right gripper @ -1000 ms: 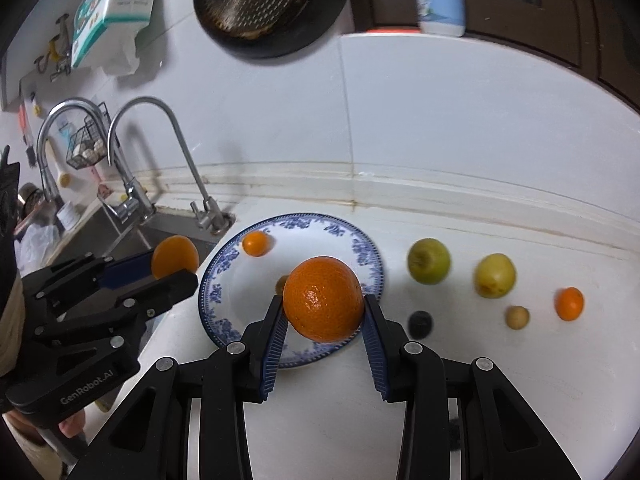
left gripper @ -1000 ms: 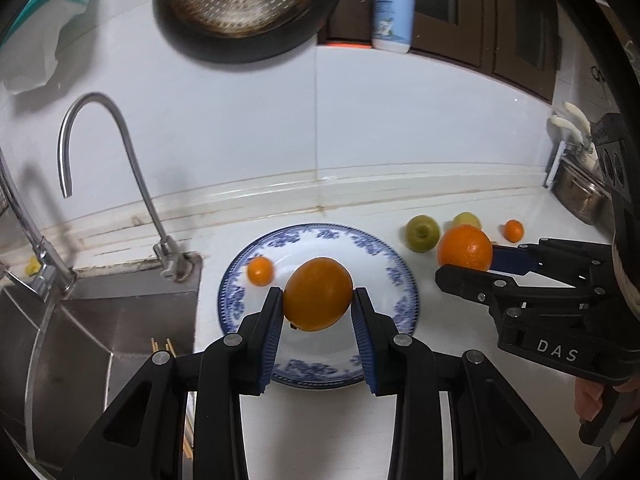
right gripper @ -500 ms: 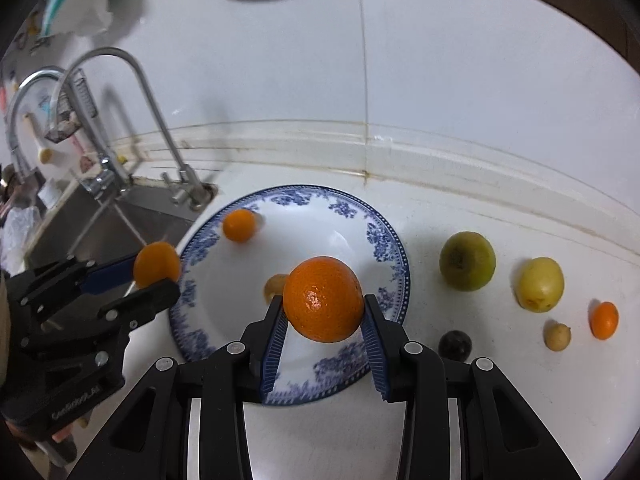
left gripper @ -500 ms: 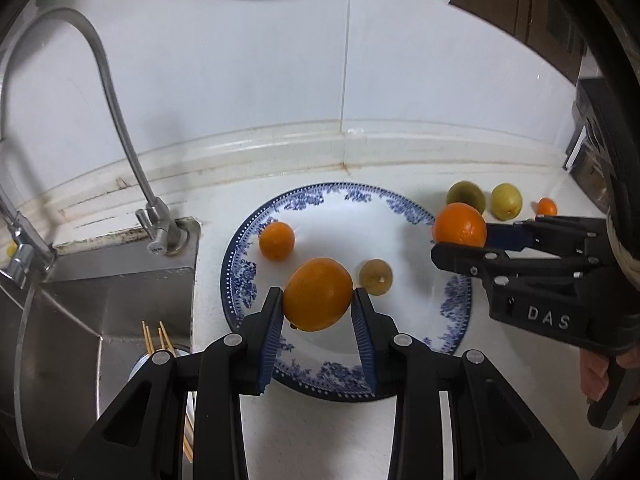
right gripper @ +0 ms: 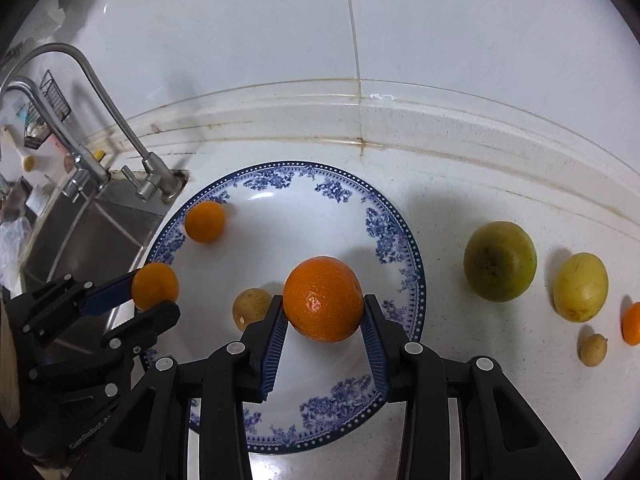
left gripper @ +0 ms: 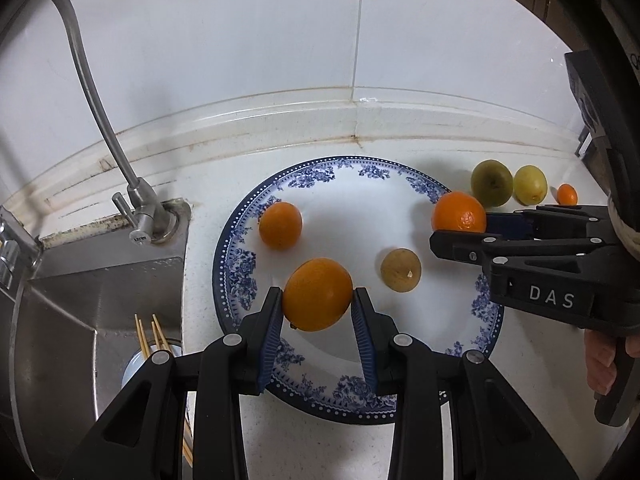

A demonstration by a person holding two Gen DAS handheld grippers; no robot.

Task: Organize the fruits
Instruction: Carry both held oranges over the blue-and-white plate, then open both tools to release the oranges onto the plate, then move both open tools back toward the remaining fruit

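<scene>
Your left gripper is clamped on a smooth orange, both blue pads pressed against its sides, and you hold it over the near left part of the blue-patterned plate. Your right gripper is clamped the same way on a dimpled orange, held over the middle of the plate toward its right side. Seen from the left wrist camera, that right gripper reaches in from the right with its orange above the plate's right rim; seen from the right wrist camera, the left gripper reaches in from the left with its orange above the left rim.

On the plate itself lie a small orange at the far left and a small brownish-yellow fruit near the middle, well apart from each other.

To the right of the plate, on the white counter, a green round fruit sits nearest the rim, a yellow fruit just beside it, then a tiny tan fruit and a small orange fruit at the picture's right edge.

To the left of the plate stands a curved steel faucet at the corner of the steel sink. A cup with wooden sticks stands in the sink near your left gripper. A white tiled wall rises behind the counter.
</scene>
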